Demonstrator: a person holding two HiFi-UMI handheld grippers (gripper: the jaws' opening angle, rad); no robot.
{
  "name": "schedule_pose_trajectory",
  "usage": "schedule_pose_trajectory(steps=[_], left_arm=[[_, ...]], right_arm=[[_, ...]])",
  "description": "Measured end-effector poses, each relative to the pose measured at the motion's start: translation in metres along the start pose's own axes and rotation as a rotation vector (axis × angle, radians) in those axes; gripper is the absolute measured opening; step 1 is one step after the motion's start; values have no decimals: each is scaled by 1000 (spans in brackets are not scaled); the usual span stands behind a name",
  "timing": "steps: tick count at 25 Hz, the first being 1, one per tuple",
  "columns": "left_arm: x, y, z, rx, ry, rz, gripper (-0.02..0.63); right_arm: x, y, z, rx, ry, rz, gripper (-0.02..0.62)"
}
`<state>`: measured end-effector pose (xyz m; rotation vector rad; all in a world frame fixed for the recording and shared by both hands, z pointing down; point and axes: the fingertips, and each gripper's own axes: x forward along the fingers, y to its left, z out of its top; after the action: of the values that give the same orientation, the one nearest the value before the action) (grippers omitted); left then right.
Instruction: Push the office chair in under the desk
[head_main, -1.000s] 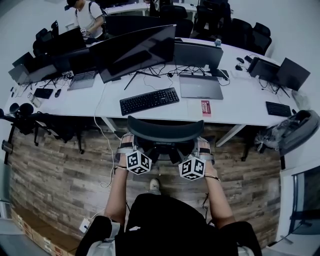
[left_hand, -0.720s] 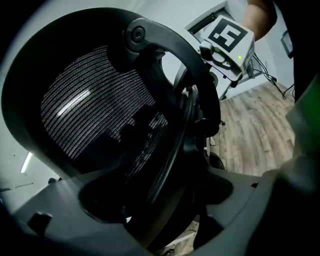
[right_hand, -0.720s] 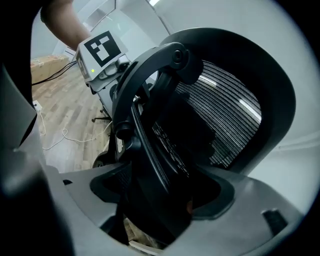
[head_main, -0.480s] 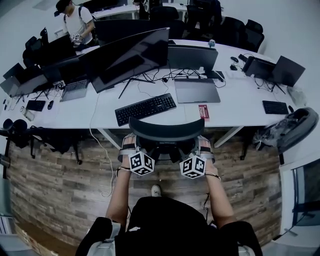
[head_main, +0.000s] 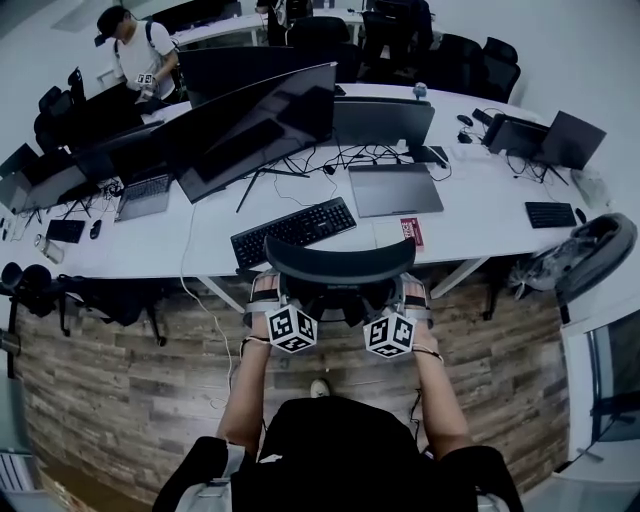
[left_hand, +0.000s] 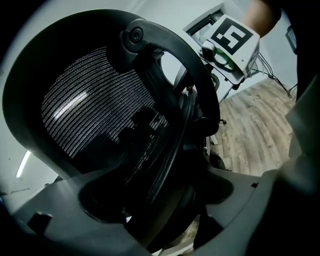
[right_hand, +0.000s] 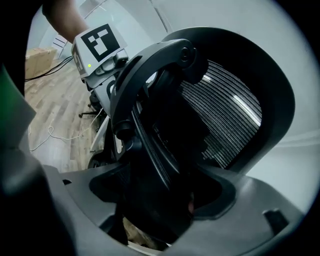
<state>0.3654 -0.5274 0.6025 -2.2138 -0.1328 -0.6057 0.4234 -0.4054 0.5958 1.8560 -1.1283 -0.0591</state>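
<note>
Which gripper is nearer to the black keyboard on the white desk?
Left. The left gripper, clamped on the black mesh office chair, has the black keyboard ahead; the right gripper holds the chair's other side, farther off.

Black mesh-backed office chair (head_main: 338, 264) stands upright, backrest at the white desk (head_main: 482, 208) edge.

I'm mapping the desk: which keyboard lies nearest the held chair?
The big black keyboard lying askew beyond the office chair; the small keyboard far right on the desk is farther.
</note>
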Motion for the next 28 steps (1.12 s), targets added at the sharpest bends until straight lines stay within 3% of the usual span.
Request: schedule_pose_trajectory(steps=[6, 10, 28], left_arm=[[6, 10, -3, -16, -17, -39, 413], [12, 12, -2, 17, -22, -10, 413], [21, 11, 3, 14, 21, 22, 414]], right_arm=[[15, -4, 3, -4, 25, -33, 356], [22, -9, 0, -17, 45, -63, 361], [27, -16, -7, -26, -14, -29, 365]])
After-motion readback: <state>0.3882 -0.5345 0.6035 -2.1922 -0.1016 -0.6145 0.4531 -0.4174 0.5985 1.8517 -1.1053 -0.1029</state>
